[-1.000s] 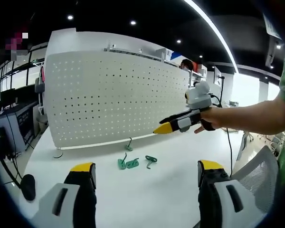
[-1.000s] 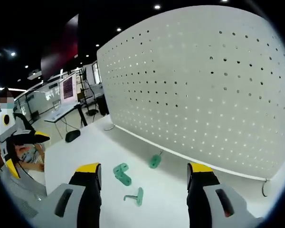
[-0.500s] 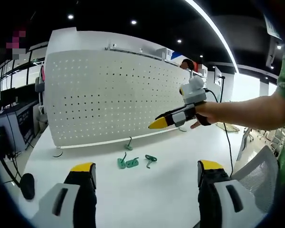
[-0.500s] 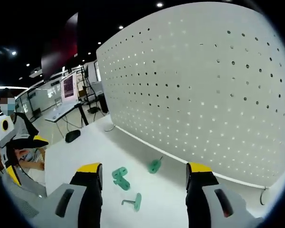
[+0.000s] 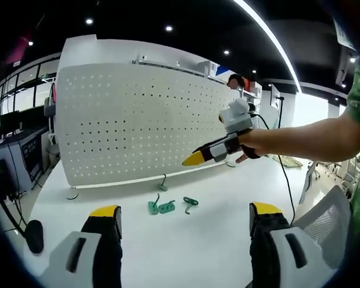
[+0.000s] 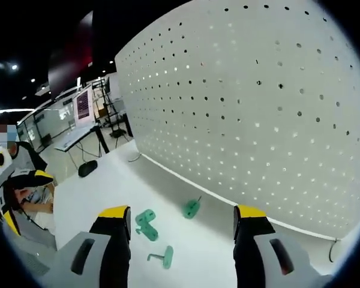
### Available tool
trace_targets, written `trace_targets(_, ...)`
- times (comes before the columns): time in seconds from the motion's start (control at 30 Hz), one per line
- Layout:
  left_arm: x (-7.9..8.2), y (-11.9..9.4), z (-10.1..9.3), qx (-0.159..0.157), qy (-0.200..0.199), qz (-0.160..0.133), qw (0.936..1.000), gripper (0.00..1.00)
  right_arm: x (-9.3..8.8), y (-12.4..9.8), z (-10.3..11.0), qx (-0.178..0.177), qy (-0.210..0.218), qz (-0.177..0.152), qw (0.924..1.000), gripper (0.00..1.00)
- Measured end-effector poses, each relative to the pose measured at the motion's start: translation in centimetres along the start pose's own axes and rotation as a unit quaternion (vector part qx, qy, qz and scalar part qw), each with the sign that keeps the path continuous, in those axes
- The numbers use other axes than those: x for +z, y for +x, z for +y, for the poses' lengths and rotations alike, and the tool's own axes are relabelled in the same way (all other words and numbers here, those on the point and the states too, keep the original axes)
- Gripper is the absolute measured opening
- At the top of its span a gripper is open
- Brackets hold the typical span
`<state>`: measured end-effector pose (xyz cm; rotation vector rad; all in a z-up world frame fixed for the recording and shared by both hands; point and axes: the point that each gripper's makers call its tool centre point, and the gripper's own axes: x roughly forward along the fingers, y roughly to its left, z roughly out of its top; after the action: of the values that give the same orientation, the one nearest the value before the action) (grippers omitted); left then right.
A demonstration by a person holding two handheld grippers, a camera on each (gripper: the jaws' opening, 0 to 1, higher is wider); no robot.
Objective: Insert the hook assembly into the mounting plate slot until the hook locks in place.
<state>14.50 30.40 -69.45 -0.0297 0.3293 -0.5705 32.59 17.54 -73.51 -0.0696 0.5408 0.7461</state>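
Stage: nothing inserted — hooks [image 5: 168,206] lie loose on table [image 5: 216,240] below pegboard [image 5: 138,126] | left gripper [image 5: 186,228], right gripper [image 6: 182,231]: spread, empty — pick-up and insertion remain

Noted a white table [image 5: 186,240] with a black rounded object [image 5: 35,235] near its left edge (too blurred to name) and a thin black cable [image 5: 286,174] trailing down over its far right side. Made out a pale mesh chair back [image 5: 330,222] just past the table's right edge, plus a long light strip [image 5: 267,36] and small round spotlights [image 5: 168,28] on the dark ceiling. Caught, in the right gripper view, a lit monitor [image 6: 82,106] above a desk [image 6: 78,135] well back in the room.
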Motion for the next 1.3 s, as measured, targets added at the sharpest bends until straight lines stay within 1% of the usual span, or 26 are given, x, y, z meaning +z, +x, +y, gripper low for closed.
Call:
trace_targets(0.27, 0.1, 0.0, 0.0, 0.000, -0.002, 0.000, 1.0000, 0.90, -0.3, 0.8, 0.0, 0.004, 0.011, 0.008, 0.9999, 0.68)
trace_targets(0.53, 0.1, -0.1, 0.1, 0.003, -0.005, -0.001, 1.0000, 0.90, -0.2, 1.8, -0.2, 0.011, 0.018, 0.019, 0.9996, 0.65)
trace_targets(0.93, -0.2, 0.1, 0.1, 0.001, -0.009, 0.002, 1.0000, 0.89, -0.2, 3.5, -0.4, 0.015, 0.016, 0.035, 0.9991, 0.64)
trace_targets(1.3, -0.5, 0.3, 0.2, 0.000, -0.011, 0.006, 0.9999, 0.89, -0.9, 4.7, -0.6, 0.018, 0.023, 0.053, 0.9982, 0.62)
